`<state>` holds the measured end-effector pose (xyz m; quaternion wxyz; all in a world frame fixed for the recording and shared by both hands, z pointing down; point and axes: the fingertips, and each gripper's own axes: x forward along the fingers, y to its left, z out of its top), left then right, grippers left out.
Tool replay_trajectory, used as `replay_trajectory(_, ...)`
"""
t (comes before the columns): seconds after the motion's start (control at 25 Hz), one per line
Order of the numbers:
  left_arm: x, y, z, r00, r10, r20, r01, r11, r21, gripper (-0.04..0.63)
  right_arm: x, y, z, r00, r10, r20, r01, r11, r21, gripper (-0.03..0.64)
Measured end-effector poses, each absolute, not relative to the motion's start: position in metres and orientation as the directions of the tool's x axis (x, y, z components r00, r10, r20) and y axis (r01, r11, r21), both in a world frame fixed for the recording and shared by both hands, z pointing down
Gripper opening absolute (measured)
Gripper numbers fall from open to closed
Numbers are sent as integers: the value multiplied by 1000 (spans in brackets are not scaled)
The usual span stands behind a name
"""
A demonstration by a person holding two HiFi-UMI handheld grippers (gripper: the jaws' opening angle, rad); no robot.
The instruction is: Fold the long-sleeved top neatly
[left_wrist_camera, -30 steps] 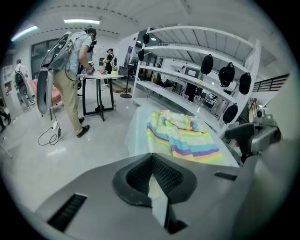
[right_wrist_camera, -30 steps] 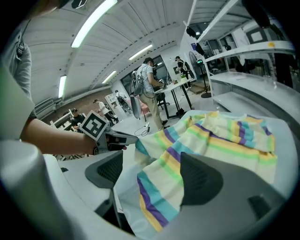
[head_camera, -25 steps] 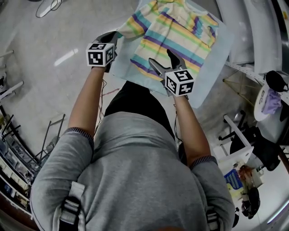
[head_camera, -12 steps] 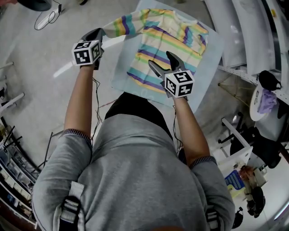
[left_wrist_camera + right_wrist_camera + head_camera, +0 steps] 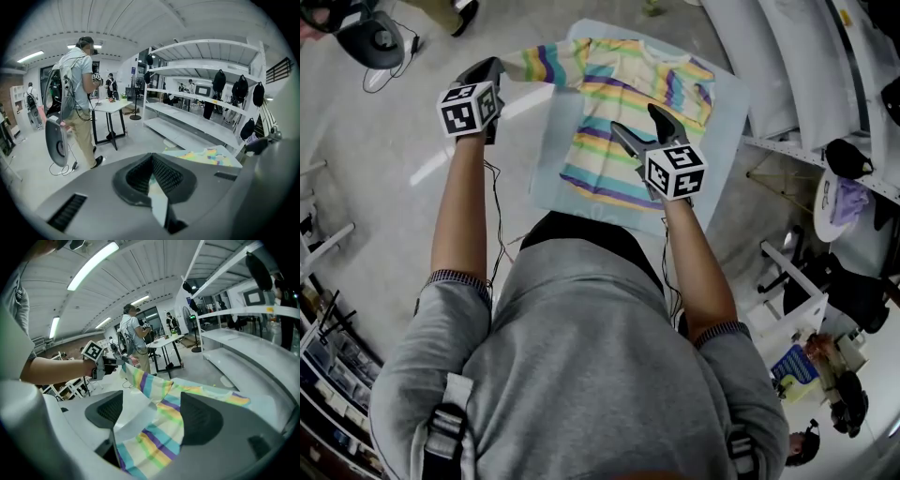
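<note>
A long-sleeved top [image 5: 628,103] with pastel stripes lies flat on a light blue table [image 5: 731,103]. My left gripper [image 5: 492,67] is off the table's left edge, shut on the end of the left sleeve [image 5: 534,64]. That sleeve is stretched out sideways in the air. In the left gripper view the jaws [image 5: 152,173] are closed with a strip of pale cloth [image 5: 159,206] pinched between them. My right gripper [image 5: 639,129] hovers open over the lower middle of the top. In the right gripper view its jaws [image 5: 150,416] stand wide apart, with the striped cloth [image 5: 154,441] below them untouched.
White shelving [image 5: 806,66] runs along the right of the table. Small white furniture [image 5: 792,291] and bags stand at the lower right. A black device with a cable [image 5: 370,37] sits on the floor at the upper left. Another person [image 5: 79,93] stands by a white table further off.
My left gripper has moved left and up, away from the table, drawing the sleeve out straight. The right gripper has stayed open over the top and risen slightly.
</note>
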<state>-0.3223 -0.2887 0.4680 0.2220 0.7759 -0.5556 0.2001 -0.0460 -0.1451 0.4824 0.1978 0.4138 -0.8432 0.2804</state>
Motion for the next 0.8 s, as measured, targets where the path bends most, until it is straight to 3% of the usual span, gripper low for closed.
replay_trajectory(0.32, -285, -297, 447, 353, -737, 577, -928, -357, 112, 18, -26, -169, 458, -547, -639, 542, -834, 469, -289, 399)
replay_trajectory(0.8, -169, -299, 426, 423, -715, 556, -896, -421, 140, 17, 47, -179, 454, -524, -687, 504, -851, 440, -286, 399)
